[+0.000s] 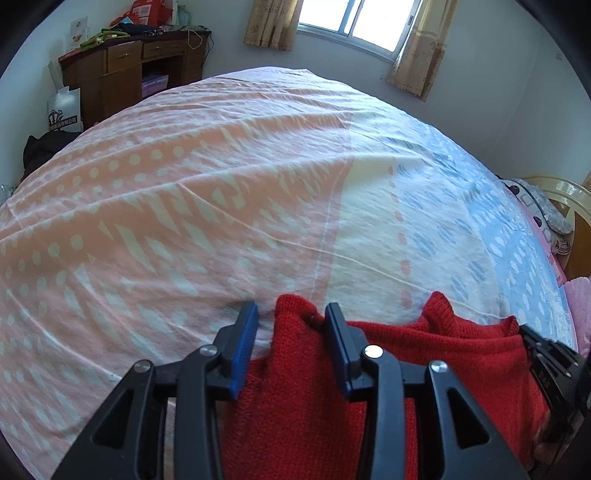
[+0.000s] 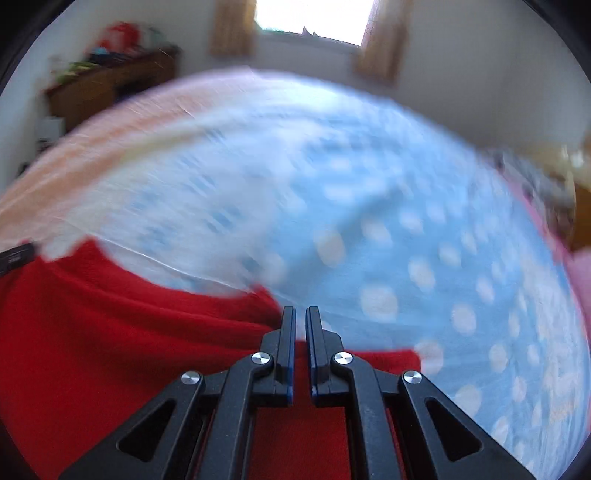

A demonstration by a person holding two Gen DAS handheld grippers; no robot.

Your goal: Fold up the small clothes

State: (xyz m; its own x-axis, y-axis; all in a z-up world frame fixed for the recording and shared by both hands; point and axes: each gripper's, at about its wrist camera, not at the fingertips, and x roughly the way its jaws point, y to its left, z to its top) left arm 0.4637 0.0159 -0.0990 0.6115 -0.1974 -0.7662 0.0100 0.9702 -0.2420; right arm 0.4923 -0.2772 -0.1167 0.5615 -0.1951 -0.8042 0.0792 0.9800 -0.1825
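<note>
Sweater [image 1: 424, 354], one, red: left gripper [image 1: 291, 325] jaws apart, right gripper [image 2: 301, 321] jaws clenched

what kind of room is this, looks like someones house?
Most likely a bedroom in a home. A bed with a patterned pink and blue sheet fills the view, a cluttered wooden desk stands against the far wall, and a curtained window lets in daylight. A red sweater lies on the bed.

Sweater [image 1: 424, 369] lies on bed [image 1: 221, 221] near edge; desk [image 1: 122, 66] beyond bed at left, window [image 1: 354, 22] beyond bed.
</note>
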